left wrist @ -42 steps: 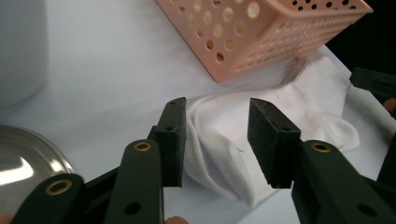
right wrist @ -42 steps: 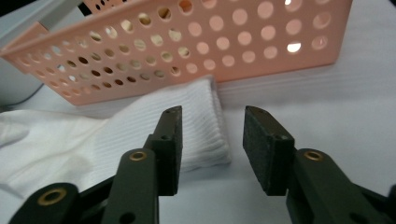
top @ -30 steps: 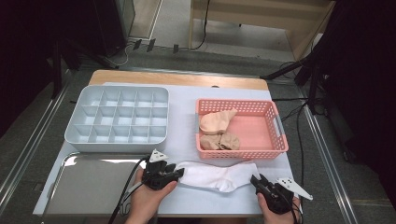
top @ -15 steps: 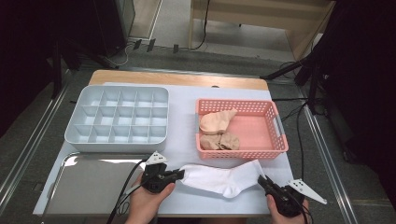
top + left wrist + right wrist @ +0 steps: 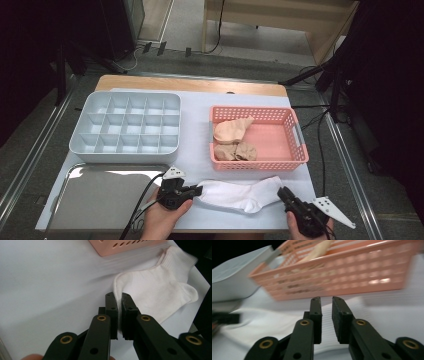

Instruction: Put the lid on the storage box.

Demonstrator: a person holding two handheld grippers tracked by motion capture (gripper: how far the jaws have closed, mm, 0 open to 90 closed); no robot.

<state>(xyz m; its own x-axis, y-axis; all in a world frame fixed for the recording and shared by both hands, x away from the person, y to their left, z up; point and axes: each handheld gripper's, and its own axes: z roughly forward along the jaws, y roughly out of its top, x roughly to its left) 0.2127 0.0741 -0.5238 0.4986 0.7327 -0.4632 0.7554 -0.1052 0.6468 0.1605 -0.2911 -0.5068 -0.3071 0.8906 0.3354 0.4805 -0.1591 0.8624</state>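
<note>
The steel tray [image 5: 100,200] lies at eight o'clock, the pink basket [image 5: 295,155] at three; the white sock [image 5: 237,194] stretches along six o'clock; the left gripper [image 5: 196,190] pinches its toe; the right gripper [image 5: 281,192], jaws narrowly apart, meets its cuff.

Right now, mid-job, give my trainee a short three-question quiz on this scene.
1. True or false: the left tongs are shut on the white sock.
2. What lies inside the pink basket? A) beige socks B) spoons C) nothing
3. Fill in: the sock lies on the table between the basket and the table's ____ edge, to the right of the metal tray.

Key: 1 true, they pinch its edge. 2 A, the beige socks. 3 near. The right tongs stand slightly apart with no cloth between them.
</note>
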